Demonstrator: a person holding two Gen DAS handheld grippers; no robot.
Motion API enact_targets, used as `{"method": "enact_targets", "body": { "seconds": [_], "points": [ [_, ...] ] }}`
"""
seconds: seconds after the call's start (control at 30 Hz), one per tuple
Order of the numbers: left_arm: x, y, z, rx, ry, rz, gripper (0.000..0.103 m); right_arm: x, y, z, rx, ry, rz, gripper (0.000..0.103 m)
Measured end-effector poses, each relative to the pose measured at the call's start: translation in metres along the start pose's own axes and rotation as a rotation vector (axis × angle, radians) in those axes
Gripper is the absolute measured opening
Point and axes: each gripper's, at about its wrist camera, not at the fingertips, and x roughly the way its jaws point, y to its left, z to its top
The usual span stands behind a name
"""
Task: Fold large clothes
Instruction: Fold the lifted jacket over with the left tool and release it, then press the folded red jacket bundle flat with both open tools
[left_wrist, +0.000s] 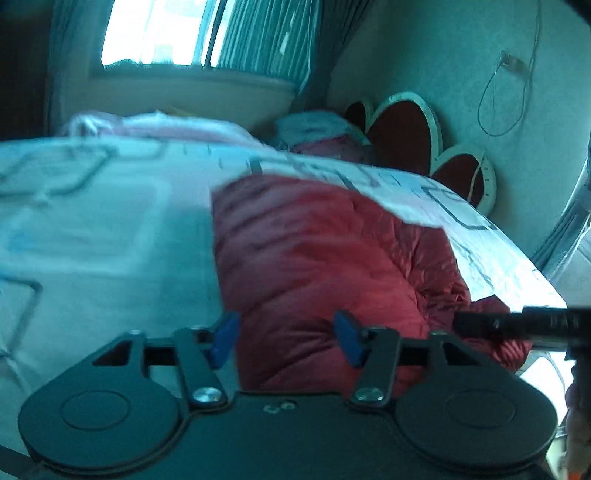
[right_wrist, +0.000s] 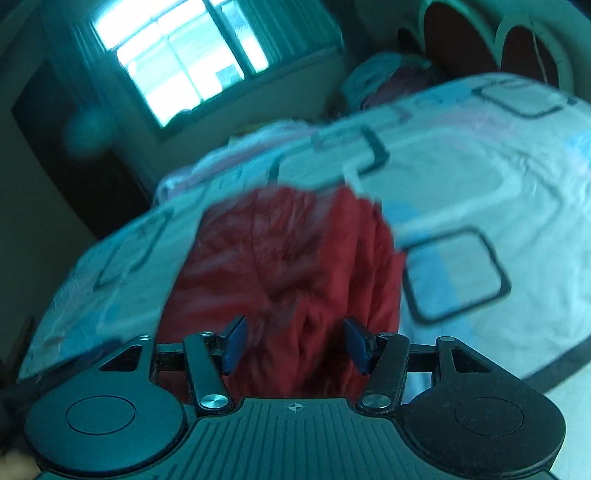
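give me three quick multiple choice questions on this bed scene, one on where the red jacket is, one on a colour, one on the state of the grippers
1. Where does the red puffy jacket lie?
A. on the floor under the window
B. on the patterned bed cover
C. hung on the curtain

2. What colour are the pads on the fingers of both grippers?
A. blue
B. yellow
C. white

3. How do the left gripper and right gripper stand?
A. both shut on the jacket
B. left shut, right open
C. both open, holding nothing

Answers:
1 B: both views show the jacket resting on the bed cover, with its pale fabric on either side.
2 A: blue pads show at the tips of each pair of fingers in both views.
3 C: in each view a wide gap separates the fingers, and the jacket is seen beyond it, not pinched.
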Motion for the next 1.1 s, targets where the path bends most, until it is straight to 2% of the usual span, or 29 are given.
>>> {"method": "enact_targets", "body": {
  "seconds": [0.03, 0.17, 0.23, 0.27, 0.33, 0.4, 0.47, 0.5, 0.57, 0.67, 0.83, 1.1],
  "points": [
    [0.005, -0.001, -0.002, -0.007, 0.008, -0.014, 0.046, 0.004, -0.004, -0.004, 0.003, 0.015, 0.002, 0.016],
    [-0.004, -0.011, -0.016, 0.062, 0.004, -0.030, 0.046, 0.001, -0.015, -0.015, 0.013, 0.020, -0.027, 0.009],
    [-0.004, -0.014, -0.018, 0.082, 0.010, -0.050, 0.046, -0.002, -0.025, -0.019, 0.007, 0.007, -0.062, 0.009],
    [-0.001, -0.017, -0.021, 0.100, 0.019, -0.056, 0.046, 0.004, -0.032, -0.021, 0.026, 0.027, -0.083, 0.009],
    [0.006, -0.022, -0.025, 0.139, 0.027, -0.046, 0.045, 0.018, -0.042, -0.027, 0.042, 0.062, -0.105, 0.010],
    [0.005, -0.023, -0.023, 0.146, 0.030, -0.036, 0.045, 0.017, -0.039, -0.025, 0.022, 0.058, -0.117, 0.012],
    [0.000, -0.020, -0.018, 0.122, 0.034, -0.039, 0.044, 0.005, -0.034, -0.019, 0.013, 0.013, -0.146, 0.024],
    [-0.005, -0.020, -0.017, 0.118, 0.032, -0.038, 0.044, -0.003, -0.031, -0.015, 0.003, -0.024, -0.159, 0.035],
    [-0.009, -0.022, -0.014, 0.121, 0.027, -0.037, 0.043, -0.015, -0.024, -0.006, -0.040, -0.085, -0.187, 0.042],
    [-0.019, -0.025, -0.007, 0.123, 0.010, -0.030, 0.044, -0.017, -0.014, 0.011, -0.087, -0.134, -0.201, 0.042],
    [-0.025, -0.025, 0.014, 0.088, -0.030, -0.009, 0.046, -0.001, -0.003, 0.030, -0.109, -0.155, -0.211, 0.042],
    [0.012, -0.004, 0.045, 0.044, -0.038, 0.062, 0.047, 0.042, 0.011, 0.061, -0.121, -0.172, -0.237, 0.042]
  ]
}}
